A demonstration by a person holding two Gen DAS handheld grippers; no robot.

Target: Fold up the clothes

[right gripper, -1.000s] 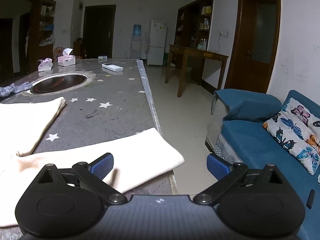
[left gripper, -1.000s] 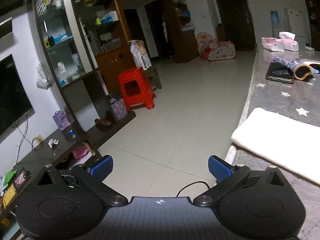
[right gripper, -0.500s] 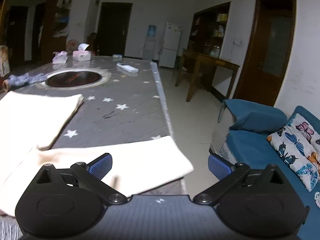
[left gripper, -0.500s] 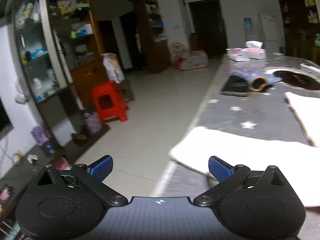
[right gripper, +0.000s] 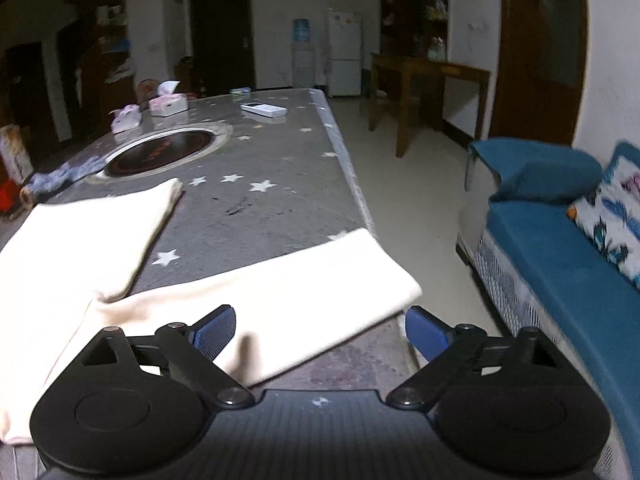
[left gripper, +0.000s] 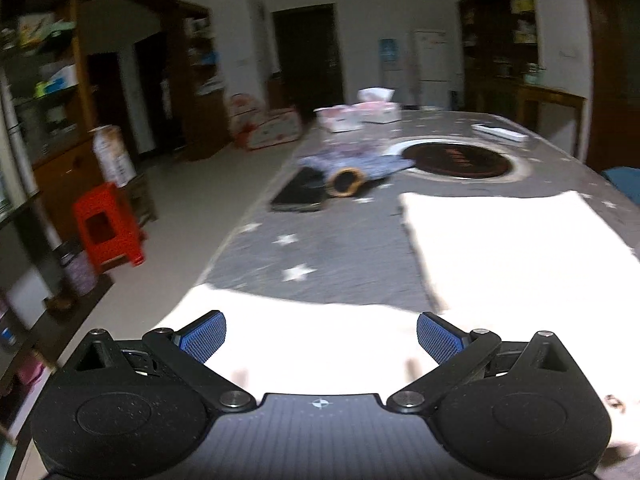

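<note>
- The cream garment (right gripper: 256,300) lies spread along the surface's (right gripper: 272,184) near edge, one part reaching toward its middle; folding looks barely begun.
- Left tongs (left gripper: 320,338) stand wide and empty above the garment's left-edge end.
- Right tongs (right gripper: 320,330) are closing over its right-edge end, not yet pinching it.

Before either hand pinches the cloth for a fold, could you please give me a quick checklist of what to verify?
1. Left gripper open over the near cream garment's left end: ok.
2. Right gripper empty, its jaws closing, garment's right end ahead: ok.
3. Fingers touching cloth: cannot tell.
4. Grey star-patterned tablecloth bare beyond the garment: ok.
5. Second folded cream cloth clear of it: not ok, they meet.
</note>
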